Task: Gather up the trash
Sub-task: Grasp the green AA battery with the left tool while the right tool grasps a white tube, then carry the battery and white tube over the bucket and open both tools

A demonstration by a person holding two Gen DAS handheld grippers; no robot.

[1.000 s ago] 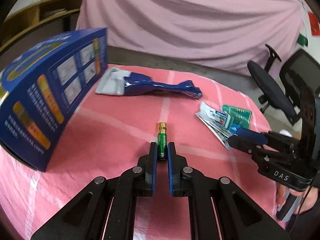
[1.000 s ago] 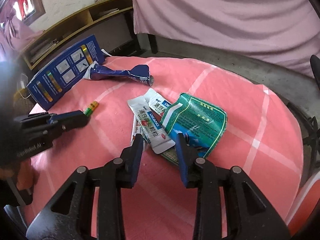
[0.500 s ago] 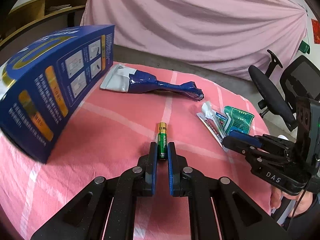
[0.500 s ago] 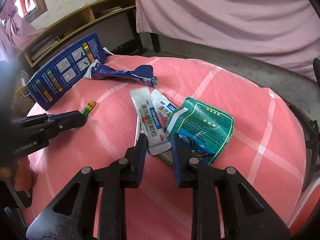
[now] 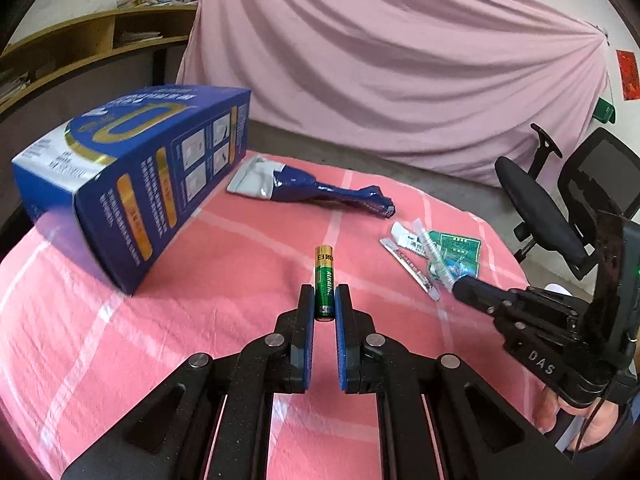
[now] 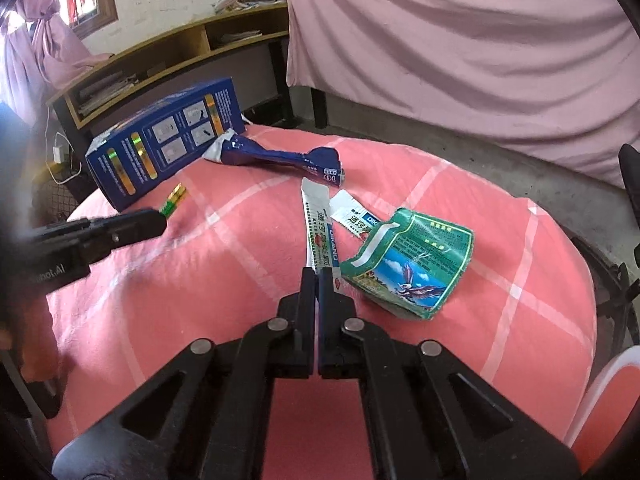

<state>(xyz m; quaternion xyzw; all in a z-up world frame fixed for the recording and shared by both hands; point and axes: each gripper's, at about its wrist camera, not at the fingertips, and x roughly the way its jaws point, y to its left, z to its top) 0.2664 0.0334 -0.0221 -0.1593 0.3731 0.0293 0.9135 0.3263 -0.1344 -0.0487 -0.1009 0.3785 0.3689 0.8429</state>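
Note:
My left gripper (image 5: 324,300) is shut on a green and gold battery (image 5: 325,280), held above the pink checked tablecloth (image 5: 200,320). My right gripper (image 6: 319,278) is shut on a long white sachet (image 6: 318,224), lifted at its near end. A second white sachet (image 6: 352,216) and a green wrapper (image 6: 416,264) lie beside it. A crumpled blue wrapper (image 5: 320,192) lies further back. The battery also shows in the right wrist view (image 6: 174,202), and the right gripper in the left wrist view (image 5: 460,288).
A big blue carton (image 5: 132,184) lies on the table's left side. A black office chair (image 5: 560,208) stands to the right past the table edge. A pink curtain (image 5: 400,72) hangs behind, with a wooden shelf (image 6: 168,64) at the back left.
My right gripper has closed on the long white sachet and raised it. My left gripper has lifted with the battery still held, so the carton looks lower and further off.

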